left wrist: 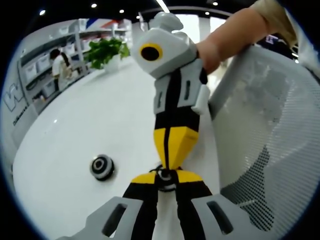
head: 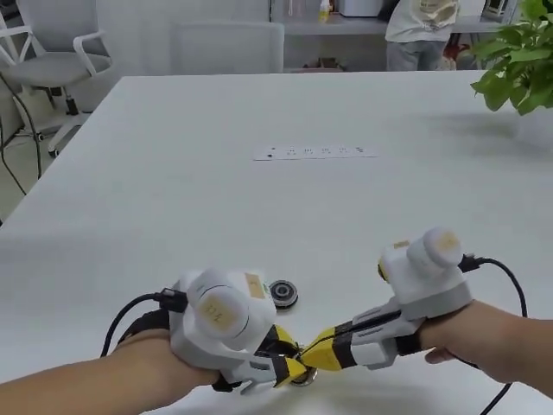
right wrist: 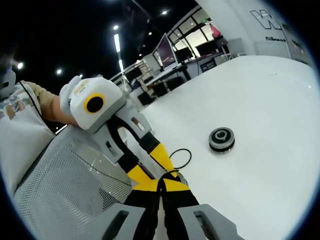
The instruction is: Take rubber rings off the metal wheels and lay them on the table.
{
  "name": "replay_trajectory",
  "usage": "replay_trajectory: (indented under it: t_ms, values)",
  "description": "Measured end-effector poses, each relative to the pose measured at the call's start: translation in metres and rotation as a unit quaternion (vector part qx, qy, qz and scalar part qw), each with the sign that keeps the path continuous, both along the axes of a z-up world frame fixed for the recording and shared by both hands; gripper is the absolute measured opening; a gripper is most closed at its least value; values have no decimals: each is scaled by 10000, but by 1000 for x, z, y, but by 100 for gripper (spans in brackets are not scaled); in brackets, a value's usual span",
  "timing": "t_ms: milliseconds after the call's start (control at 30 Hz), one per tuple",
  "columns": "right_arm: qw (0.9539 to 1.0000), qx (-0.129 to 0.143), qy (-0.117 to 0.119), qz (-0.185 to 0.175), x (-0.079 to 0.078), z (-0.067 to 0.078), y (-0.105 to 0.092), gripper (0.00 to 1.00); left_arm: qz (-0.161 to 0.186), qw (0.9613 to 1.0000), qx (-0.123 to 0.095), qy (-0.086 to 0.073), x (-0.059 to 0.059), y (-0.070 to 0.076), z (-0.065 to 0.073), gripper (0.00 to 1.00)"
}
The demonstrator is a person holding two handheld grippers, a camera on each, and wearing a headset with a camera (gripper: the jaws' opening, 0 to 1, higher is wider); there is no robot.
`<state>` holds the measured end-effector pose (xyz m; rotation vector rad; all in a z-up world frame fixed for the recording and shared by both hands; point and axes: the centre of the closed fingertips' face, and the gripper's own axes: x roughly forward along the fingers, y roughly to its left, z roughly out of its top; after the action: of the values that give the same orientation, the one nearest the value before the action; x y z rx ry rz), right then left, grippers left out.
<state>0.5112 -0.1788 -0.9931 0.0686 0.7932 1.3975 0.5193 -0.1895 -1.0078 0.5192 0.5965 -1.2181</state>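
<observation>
1. Grippers meet tip to tip at the near edge of a white table (head: pixel 259 199), one in each of a person's hands, as we look down from the head view
2. Left gripper (left wrist: pixel 165 179) has its yellow-tipped jaws clenched on a small metal wheel (head: pixel 302 378), holding it low at the tabletop; we cannot tell whether the wheel touches the surface
3. Right gripper (right wrist: pixel 160 185) comes in from the opposite side, its jaws pressed together right at that wheel; in the right gripper view we see a thin black rubber ring (right wrist: pixel 190 155) looping out just beyond its tips, apparently pinched between them
4. Second wheel (head: pixel 282 294), dark-rimmed with a bright hub, lies flat on the table just beyond the left gripper, apart from both pairs of jaws
5. Farther up the table we see a white power strip (head: pixel 315 153) lying across the middle; a potted plant (head: pixel 518 60) leans in at the far right corner, and an office chair (head: pixel 60 65) stands off the far left edge
6. Behind the grippers, both gripper views show a mesh chair back (left wrist: pixel 270 125) close to the person's body
</observation>
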Motion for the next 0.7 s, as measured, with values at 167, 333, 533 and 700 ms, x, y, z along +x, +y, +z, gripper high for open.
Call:
replay_trajectory:
  t_ms: [167,333,533,700]
  values:
    - [10000,28,-43,-73,3,3,-3,0,-62,10000,12,33,0,3,1,14]
    - [9999,93,-34,-91,3,7,-2,0,-156,9998,-55,86,-6,10,9,21]
    - [9998,154,-44,-85,3,11,1,0,-44,9995,-293,75,-8,16,25,30]
    - [9996,228,-84,-136,9,17,4,0,152,9988,-458,-25,-3,30,39,36]
